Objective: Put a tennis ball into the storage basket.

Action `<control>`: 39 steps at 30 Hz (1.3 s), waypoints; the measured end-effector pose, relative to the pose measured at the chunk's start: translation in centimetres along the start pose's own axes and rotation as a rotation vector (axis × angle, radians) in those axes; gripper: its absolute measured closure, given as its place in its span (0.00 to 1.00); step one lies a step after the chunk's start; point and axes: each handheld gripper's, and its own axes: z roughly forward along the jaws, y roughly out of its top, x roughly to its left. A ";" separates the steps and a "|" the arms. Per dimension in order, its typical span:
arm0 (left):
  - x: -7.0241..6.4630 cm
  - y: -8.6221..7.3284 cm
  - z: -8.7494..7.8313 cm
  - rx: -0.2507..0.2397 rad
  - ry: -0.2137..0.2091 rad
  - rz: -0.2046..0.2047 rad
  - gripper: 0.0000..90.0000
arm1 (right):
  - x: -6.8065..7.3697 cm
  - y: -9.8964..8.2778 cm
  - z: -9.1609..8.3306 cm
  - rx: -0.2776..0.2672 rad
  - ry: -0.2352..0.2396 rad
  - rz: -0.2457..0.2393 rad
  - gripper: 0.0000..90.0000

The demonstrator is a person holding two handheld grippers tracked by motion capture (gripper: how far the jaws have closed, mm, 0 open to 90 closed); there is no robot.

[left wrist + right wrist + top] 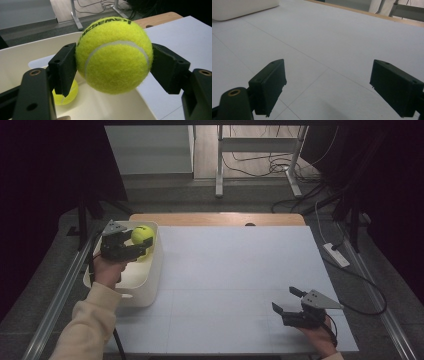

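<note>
- High view: a fuzzy yellow tennis ball (142, 235) was held by the left gripper (135, 251) above the smooth white bin (150, 285), seemingly for dropping in.
- Left gripper view: the ball (113, 55) was pinched between both jaws; a second ball (65, 95) lay in the bin below.
- Right gripper view: the right gripper (328, 87) was held wide and empty over the matte white table (337, 37).

From my station, the high view is unevenly lit: the white table top (240, 270) reads bright and flat, while the surroundings at 9 and 3 o'clock fall to near black. Detail is soft and slightly grainy throughout. In the left gripper view the tennis ball (113, 53) is sharp and evenly lit, with the background blurred. In the right gripper view I note a faint shadow at 6 o'clock and no glare.
</note>
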 end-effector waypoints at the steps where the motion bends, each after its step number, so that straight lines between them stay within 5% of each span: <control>1: 0.1 0.0 0.0 0.001 0.000 -0.001 0.30 | 0.0 0.0 0.0 0.000 0.000 0.000 0.15; 18: 1.2 -0.7 0.4 0.050 0.017 -0.019 0.30 | 0.0 0.0 0.0 -0.001 0.001 -0.004 0.15; 30: 1.3 -1.1 1.2 0.133 0.031 -0.004 0.30 | 0.0 0.0 0.0 0.001 0.001 -0.003 0.15; 39: 1.3 -0.9 1.2 0.146 0.033 0.005 0.30 | 0.0 0.0 0.0 0.002 0.000 -0.003 0.15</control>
